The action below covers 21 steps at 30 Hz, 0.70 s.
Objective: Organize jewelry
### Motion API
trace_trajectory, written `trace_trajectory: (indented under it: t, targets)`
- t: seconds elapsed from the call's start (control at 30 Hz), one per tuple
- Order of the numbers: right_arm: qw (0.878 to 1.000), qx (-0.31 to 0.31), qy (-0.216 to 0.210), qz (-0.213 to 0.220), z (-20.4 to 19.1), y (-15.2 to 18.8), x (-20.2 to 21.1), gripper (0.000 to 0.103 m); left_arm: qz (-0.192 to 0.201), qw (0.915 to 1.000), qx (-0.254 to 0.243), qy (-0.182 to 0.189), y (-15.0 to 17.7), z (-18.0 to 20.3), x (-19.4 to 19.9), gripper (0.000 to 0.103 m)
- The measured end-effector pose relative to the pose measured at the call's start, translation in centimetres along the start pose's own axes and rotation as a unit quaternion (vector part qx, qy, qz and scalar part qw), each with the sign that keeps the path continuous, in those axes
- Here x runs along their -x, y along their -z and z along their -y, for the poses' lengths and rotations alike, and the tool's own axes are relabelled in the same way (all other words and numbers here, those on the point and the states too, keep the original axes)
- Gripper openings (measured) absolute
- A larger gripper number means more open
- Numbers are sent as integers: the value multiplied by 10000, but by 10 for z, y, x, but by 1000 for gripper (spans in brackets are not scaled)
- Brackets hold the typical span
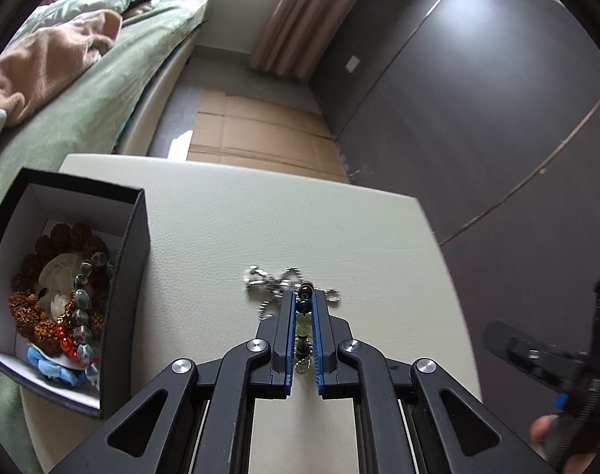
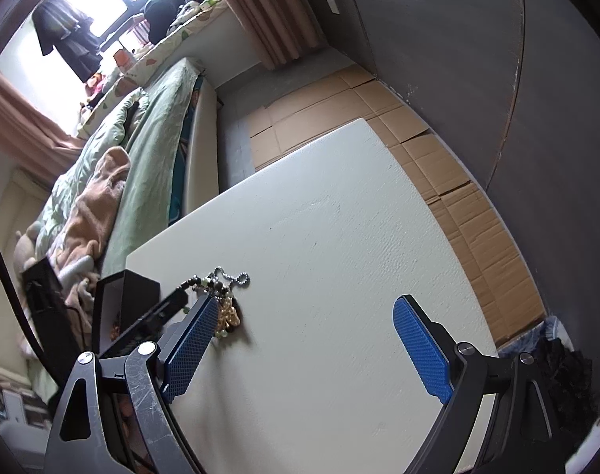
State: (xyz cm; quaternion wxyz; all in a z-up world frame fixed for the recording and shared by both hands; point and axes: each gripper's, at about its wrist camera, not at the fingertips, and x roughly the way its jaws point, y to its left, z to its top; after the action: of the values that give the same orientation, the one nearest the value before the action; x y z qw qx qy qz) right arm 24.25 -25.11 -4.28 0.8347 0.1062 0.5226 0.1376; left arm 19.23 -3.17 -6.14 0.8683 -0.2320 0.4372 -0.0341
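**Pebbled cream bench, beaded strand pinched**

Grained, leather-like cream bench (image 1: 228, 217) beside a green-sheeted bed (image 1: 114, 79); flattened cardboard (image 1: 260, 130) over the floor beyond. Left tool (image 1: 303, 296) pressed together on a beaded strand (image 1: 304, 316) of dark and pale green round beads, over a tangled silver ball chain (image 1: 268, 282). Rigid black box (image 1: 130, 268) at left, white-lined, packed with knobbly brown seed beads (image 1: 35, 308) and glassy grey ones. Right tool (image 2: 303, 308) spread wide, blue dimpled pads bare, just beside the jewelry heap.
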Motion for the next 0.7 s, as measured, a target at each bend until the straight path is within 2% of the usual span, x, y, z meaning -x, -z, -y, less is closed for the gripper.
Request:
trace_trajectory:
  t: [0.2,0.37,0.6,0.67,0.7]
  targets:
    - [10000,58,53,-51,-1,5,-2,91,242,9982,-170,523,2,15,33,8]
    - [9998,126,93,-83,-4,10,-4,91,479,9960,-251,711,-2,17,56,8]
    - [9996,248,-35,-146,-17,16,-10,91,901,9946,-141,494,-11,-3,84,8]
    - [9993,295,-147,-176,-24,17,-13,87,975,9943,-78,424,-14,-11,88,8]
    - [9990,310,-221,-216,-28,18,-16,82,995,9942,-43,395,-15,-14,89,8]
